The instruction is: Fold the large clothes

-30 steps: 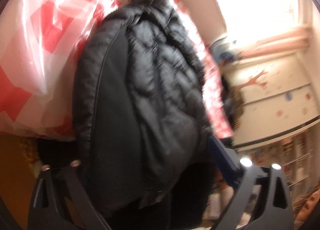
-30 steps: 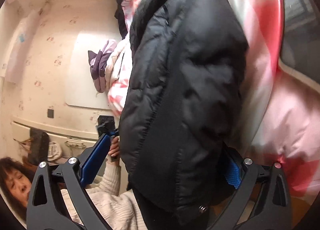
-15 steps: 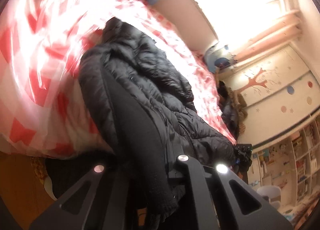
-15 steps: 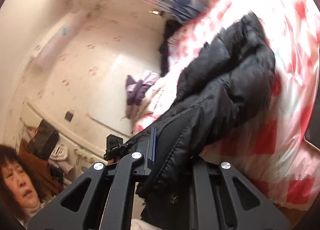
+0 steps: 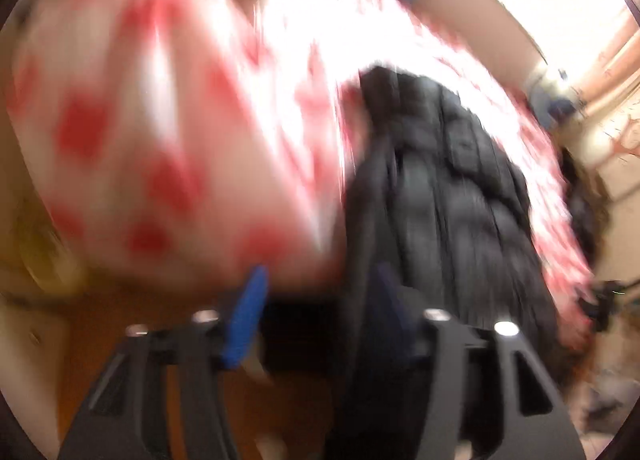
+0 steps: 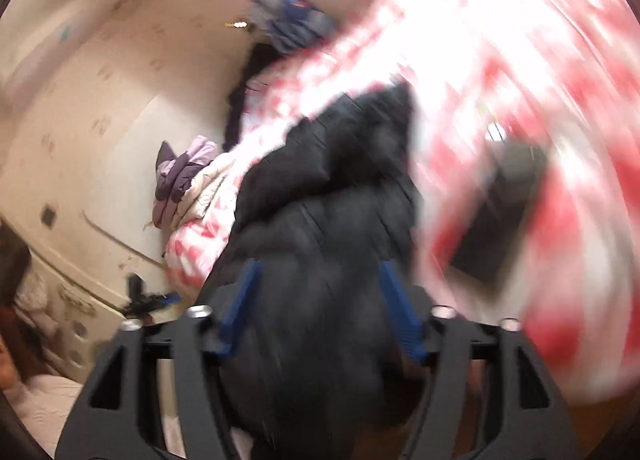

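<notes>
Where half a second ago both pairs of fingers were pinched tight on the hem of the black puffer jacket, they now stand apart. The left gripper shows a clear gap, with bare bed edge and dark space between its blue-padded fingers; the jacket's edge runs past its right finger only, so it looks released on that side. The right gripper has also spread, though the jacket's bulk sits between its fingers; whether the pads touch the cloth is lost in the blur. Both views are smeared, so the hands are moving fast.

My reading is that the jacket has just been laid down and let go, so this pass of the fold is ending and the next grip will need a fresh hold, probably on a sleeve or side edge.

The jacket lies on the bed, stretching away from both grippers, its near end hanging toward the bed's edge. It is quilted and puffy, with stitched channels, a slightly shiny shell, and a smoother flat panel along one side. Thick and springy, it will likely push back against a crease. The bed cover under it is soft cloth in red and white checks, rumpled. A lilac and purple padded garment lies further off at the far side of the bed, near the cream wall.
</notes>
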